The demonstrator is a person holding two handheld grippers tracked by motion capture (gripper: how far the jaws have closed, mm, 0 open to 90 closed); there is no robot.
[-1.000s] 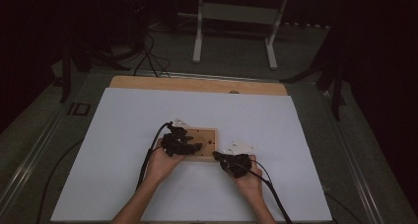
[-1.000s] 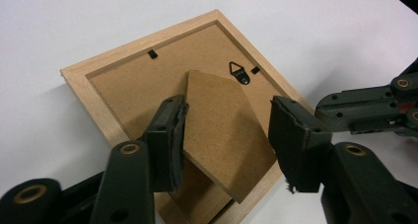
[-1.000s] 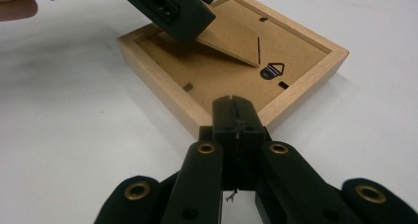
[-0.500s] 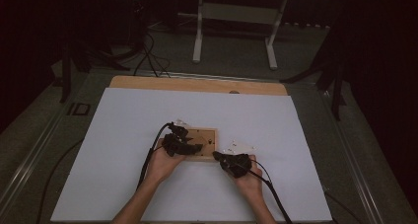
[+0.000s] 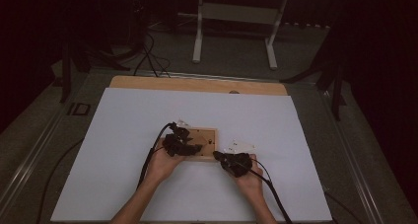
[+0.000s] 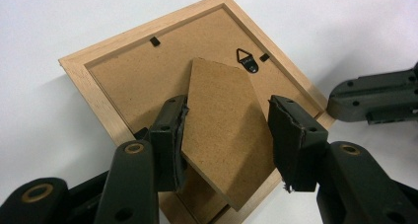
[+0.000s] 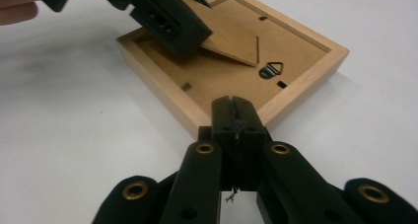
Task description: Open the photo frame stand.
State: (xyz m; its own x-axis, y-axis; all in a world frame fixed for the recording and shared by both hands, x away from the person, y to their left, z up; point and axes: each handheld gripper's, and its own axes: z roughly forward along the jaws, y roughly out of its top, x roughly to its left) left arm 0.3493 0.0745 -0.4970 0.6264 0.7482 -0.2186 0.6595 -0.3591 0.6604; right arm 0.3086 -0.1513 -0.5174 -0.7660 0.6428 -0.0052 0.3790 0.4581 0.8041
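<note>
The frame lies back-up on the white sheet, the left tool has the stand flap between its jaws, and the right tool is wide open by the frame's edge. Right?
Not quite: the right tool is shut, jaws pressed together at the frame's edge, as the right gripper view shows. The frame does lie back-up, and the left tool has the stand flap between its jaws.

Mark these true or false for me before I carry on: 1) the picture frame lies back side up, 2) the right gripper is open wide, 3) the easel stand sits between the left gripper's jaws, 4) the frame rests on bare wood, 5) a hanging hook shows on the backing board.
1) True: the picture frame lies back side up.
2) False: the right gripper has its jaws shut, tips at the frame's edge.
3) True: the easel stand sits between the jaws of the left gripper.
4) False: it rests on the white sheet covering the table.
5) True: a hanging hook shows on the backing board.
</note>
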